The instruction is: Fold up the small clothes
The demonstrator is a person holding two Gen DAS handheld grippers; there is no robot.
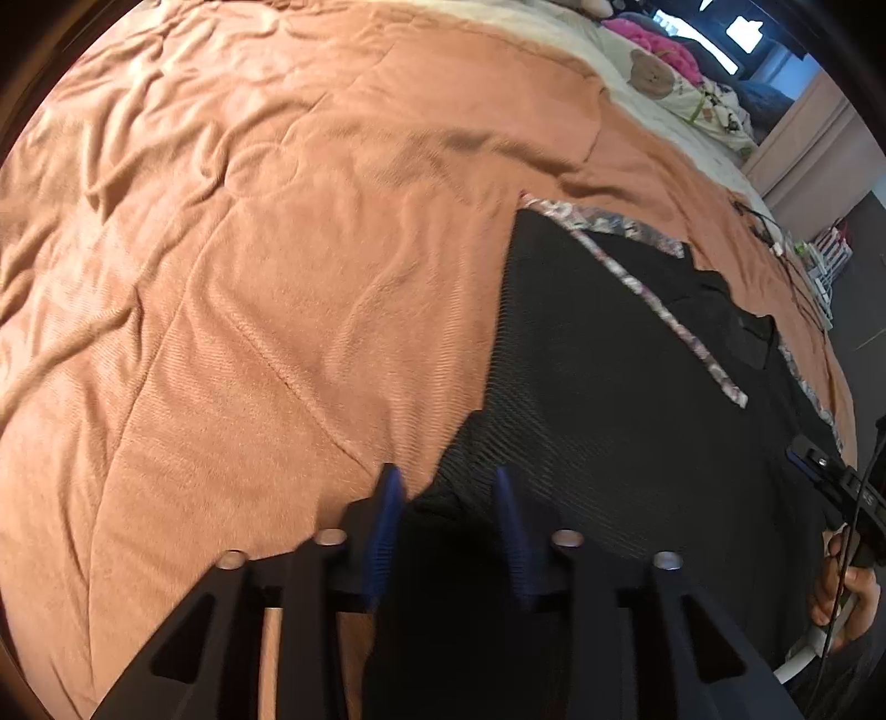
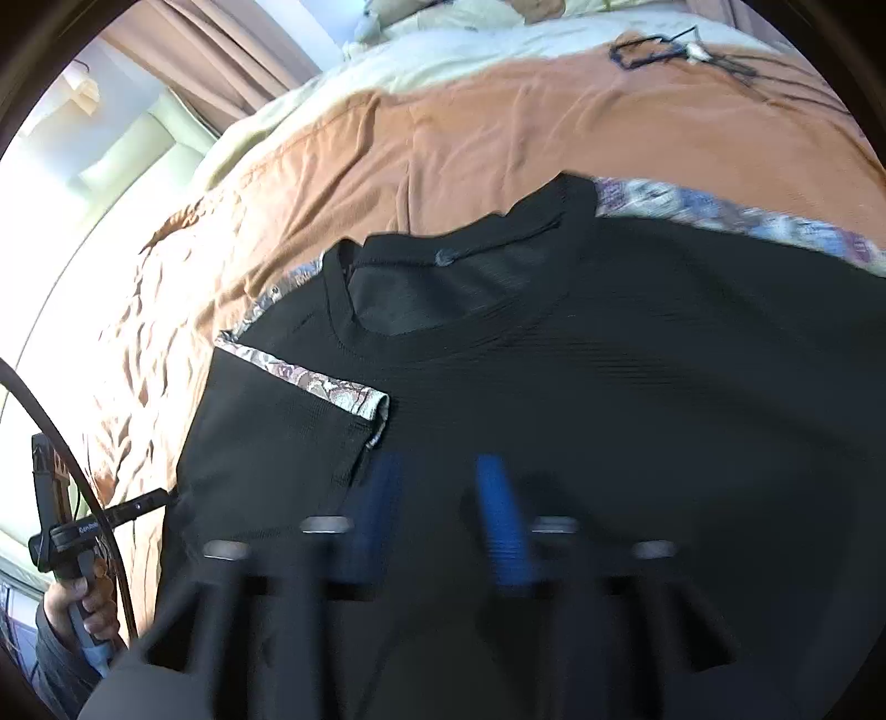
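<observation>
A black ribbed top (image 1: pixel 620 387) with floral-print sleeve cuffs lies flat on the bed; it also shows in the right wrist view (image 2: pixel 609 387), neckline (image 2: pixel 398 310) toward the pillows. One sleeve is folded in over the body, its floral cuff (image 2: pixel 326 385) lying on the black cloth. My left gripper (image 1: pixel 448 482) is open, its blue fingertips straddling the garment's near left edge, nothing between them. My right gripper (image 2: pixel 437 471) is open just above the body of the top, beside the folded sleeve, blurred by motion.
An orange-brown blanket (image 1: pixel 249 249) covers the bed, with a cream sheet (image 2: pixel 443 50) and pillows at its head. Black cables (image 2: pixel 664 50) lie on the blanket beyond the top. The other hand-held gripper shows at the edge of each view (image 1: pixel 830 476) (image 2: pixel 72 531).
</observation>
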